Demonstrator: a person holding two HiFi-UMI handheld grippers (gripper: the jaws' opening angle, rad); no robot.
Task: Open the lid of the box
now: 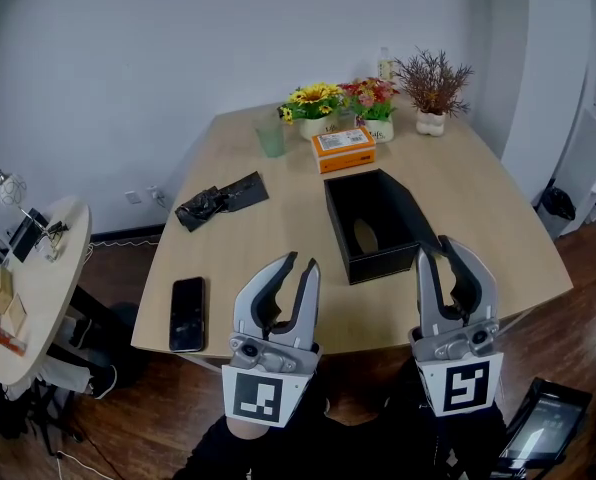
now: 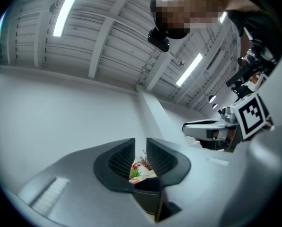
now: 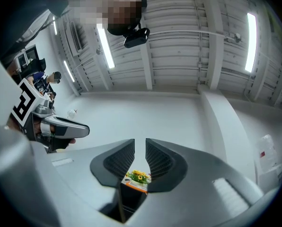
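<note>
1. Box (image 1: 372, 224): black, rectangular, standing right of centre on the counter (image 1: 248, 268), its long side running away from you. An orange carton (image 1: 343, 150) lies just beyond its far end, apart from it.
2. The top face shows an oval slot and looks flat and level with the walls. Read: lid seated. No seam or hinge can be made out from the head view, so you cannot tell which way it lifts.
3. Handling, judged: stiff board with a leather-like skin, light, probably smooth and a little slippery. A light box may ride up with the lid, so brace the body while the lid is raised.
4. Where to hold, judged: the lid's edge at the near short end or along a long side, or the rim of the oval slot, which offers a lip. Keep one pad above the panel and one below it.
5. Left tool (image 1: 294, 264): held over the near counter edge, left of the box and clear of it. Its own view shows the ribbed pads apart by a narrow slit, with nothing between them.
6. Right tool (image 1: 440, 248): near the box's near right corner; touching cannot be confirmed. Its view shows the same narrow gap, nothing gripped, flowers and carton visible through it
</note>
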